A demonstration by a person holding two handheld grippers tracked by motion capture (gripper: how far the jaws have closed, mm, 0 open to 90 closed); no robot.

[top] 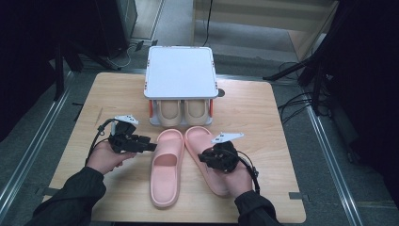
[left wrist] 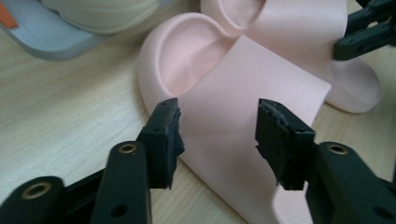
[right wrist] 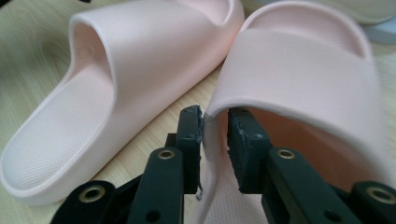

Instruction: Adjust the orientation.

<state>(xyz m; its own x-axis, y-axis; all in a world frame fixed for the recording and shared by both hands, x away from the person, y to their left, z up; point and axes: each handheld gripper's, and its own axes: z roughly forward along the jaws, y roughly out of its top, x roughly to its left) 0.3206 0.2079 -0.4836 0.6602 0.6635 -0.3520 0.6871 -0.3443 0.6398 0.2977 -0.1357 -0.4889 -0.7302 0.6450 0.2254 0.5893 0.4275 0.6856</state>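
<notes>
Two pink slippers lie side by side on the wooden table, the left slipper [top: 164, 174] and the right slipper [top: 201, 140]. My left gripper [top: 151, 147] lies level just left of the left slipper. In the left gripper view this gripper [left wrist: 217, 126] stands open, its pads apart, with the left slipper's strap [left wrist: 243, 88] just beyond them. My right gripper [top: 203, 157] sits over the right slipper. In the right gripper view its jaws [right wrist: 215, 130] straddle the near edge of the right slipper's strap [right wrist: 303, 70], and the pads are slightly parted and not pressing.
A small shoe rack with a white top [top: 181, 70] stands at the table's far edge, with a pair of beige slippers [top: 181, 110] on its lower shelf. Bare table [top: 117, 94] lies left and right of the slippers. Cables and stands are on the floor around.
</notes>
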